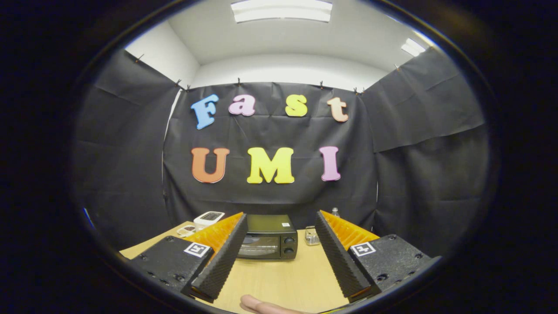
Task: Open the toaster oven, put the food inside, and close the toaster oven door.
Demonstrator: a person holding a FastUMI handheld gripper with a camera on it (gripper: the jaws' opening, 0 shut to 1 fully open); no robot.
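Gripper (279,257) held well back from the work, fingers spread wide with nothing between them. Toaster oven (268,237) stands at the far side of the wooden table (283,279), seen in the gap between the fingers and well beyond their tips; its door looks shut, glass front facing the gripper, two knobs on its right panel. Small white device (208,218) to the left of the oven, with a flat pale item (187,230) near it that may be the food; too small to tell. Small metallic object (310,236) just right of the oven, a bottle top (335,212) behind it. A fingertip (257,305) shows at the near table edge.

Judgement: a closed door with a free gripper fits either the approach to open it or the end, food already inside; the oven's interior cannot be read. No contact with anything at this moment.
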